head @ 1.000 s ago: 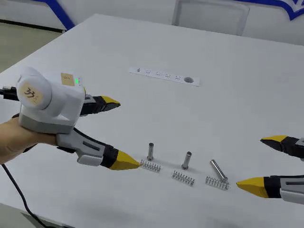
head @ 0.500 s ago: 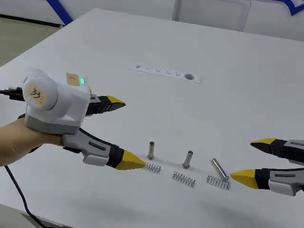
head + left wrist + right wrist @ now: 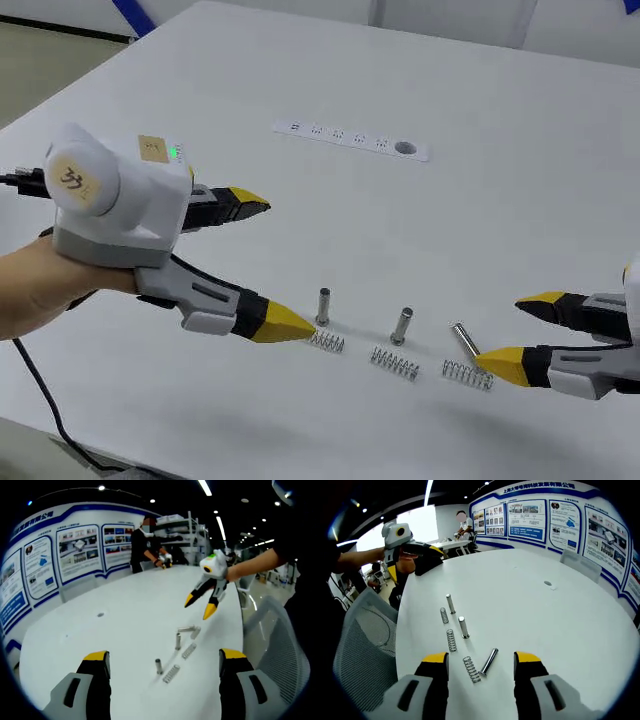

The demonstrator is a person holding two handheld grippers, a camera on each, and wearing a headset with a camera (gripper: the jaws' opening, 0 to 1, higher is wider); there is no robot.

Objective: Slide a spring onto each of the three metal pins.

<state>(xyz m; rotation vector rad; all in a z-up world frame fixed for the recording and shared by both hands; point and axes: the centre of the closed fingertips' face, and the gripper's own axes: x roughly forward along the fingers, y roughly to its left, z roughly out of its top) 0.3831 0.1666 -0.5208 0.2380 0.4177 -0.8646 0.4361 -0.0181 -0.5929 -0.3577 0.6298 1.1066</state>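
Observation:
Three metal pins sit in a row on the white table: the left pin (image 3: pixel 323 303) and middle pin (image 3: pixel 402 325) stand upright, and the right pin (image 3: pixel 465 340) lies tipped over. A loose spring lies in front of each: left spring (image 3: pixel 326 342), middle spring (image 3: pixel 394 364), right spring (image 3: pixel 467 376). My left gripper (image 3: pixel 275 267) is open, its lower tip just left of the left spring. My right gripper (image 3: pixel 508 331) is open too, its lower tip close beside the right spring. In the right gripper view the fallen pin (image 3: pixel 489 661) and right spring (image 3: pixel 470 669) lie between my jaws.
A white power strip (image 3: pixel 350 139) lies flat farther back on the table (image 3: pixel 500 200). A black cable (image 3: pixel 40 410) hangs off the near left edge below the person's hand. A mesh chair (image 3: pixel 365 640) stands by the table side, and people stand at the far end.
The right gripper has moved left, closing in on the right spring and fallen pin. The left gripper has edged right toward the left spring. Both stay open.

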